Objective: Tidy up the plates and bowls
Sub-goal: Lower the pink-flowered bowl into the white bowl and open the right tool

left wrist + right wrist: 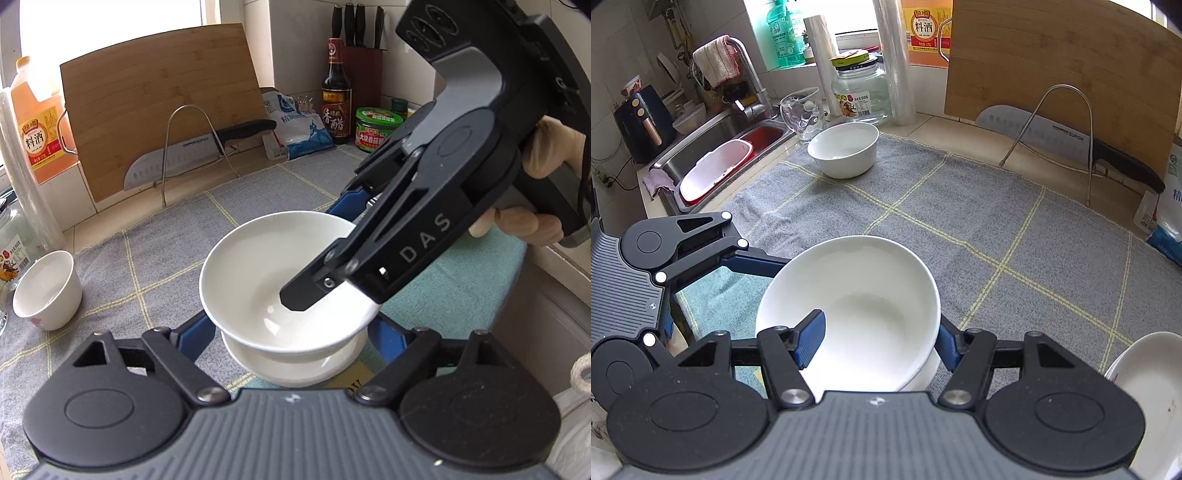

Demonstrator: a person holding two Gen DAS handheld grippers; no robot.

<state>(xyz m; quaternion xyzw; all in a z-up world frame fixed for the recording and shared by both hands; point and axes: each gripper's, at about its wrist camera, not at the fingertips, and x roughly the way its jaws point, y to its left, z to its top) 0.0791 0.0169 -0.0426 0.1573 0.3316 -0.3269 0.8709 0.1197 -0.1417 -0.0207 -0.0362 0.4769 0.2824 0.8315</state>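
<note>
Right now my right claw [875, 343] pinches the wide bowl's [857, 306] rim at lower centre, while my left claw [291, 332], spread open, flanks it; the smaller bowl [844, 147] waits upper left, nearer my left.

Bowls: three. One wide white bowl [857, 306] between the right gripper's fingers, one lower bowl [291, 363] directly under it, one deep bowl [844, 149] well ahead of that gripper.
Plates: one, a white plate [1145, 398] at the right gripper's right side, cut off by the frame.
Grippers: two, left gripper [295, 332] and right gripper [875, 343].
Cutting boards: one, a wooden board [162, 103].
Loose knives: one, a cleaver [177, 158] on a wire rack [192, 147].
Dark sauce bottles: one, a vinegar bottle [336, 92].
Green-lidded jars: one, a jar [378, 127].
Glass jars: one, a clear jar [860, 92].
</note>
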